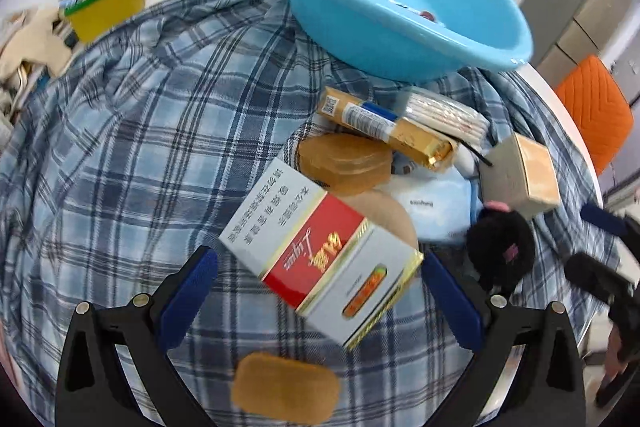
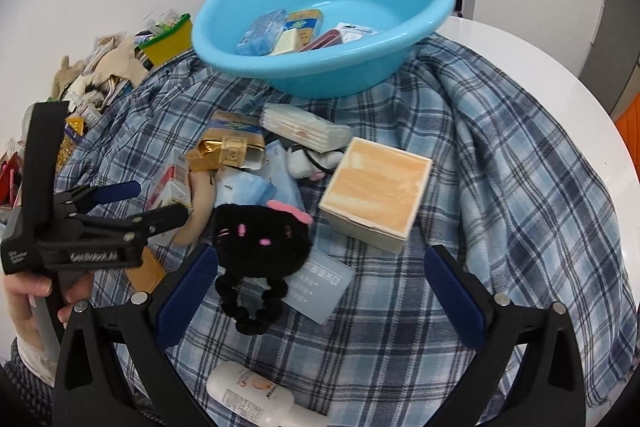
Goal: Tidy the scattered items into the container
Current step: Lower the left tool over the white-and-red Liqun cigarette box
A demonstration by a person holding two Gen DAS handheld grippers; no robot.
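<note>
The left gripper (image 1: 320,291) hangs low over the checked cloth (image 1: 120,147) with its blue fingers spread wide, one on each side of the red and white box (image 1: 320,267). It looks ready to close on the box, but holds nothing yet. The right gripper (image 2: 320,291) is spread wide too, and empty. The black fluffy cat toy (image 2: 260,239) lies just by its left finger. A little farther off sits the orange box (image 2: 376,187) in the pile. At the back waits the blue bowl (image 2: 420,39), already holding a few things.

Left gripper (image 2: 158,203) body reads, roughly, "GenRobot.AI".
</note>
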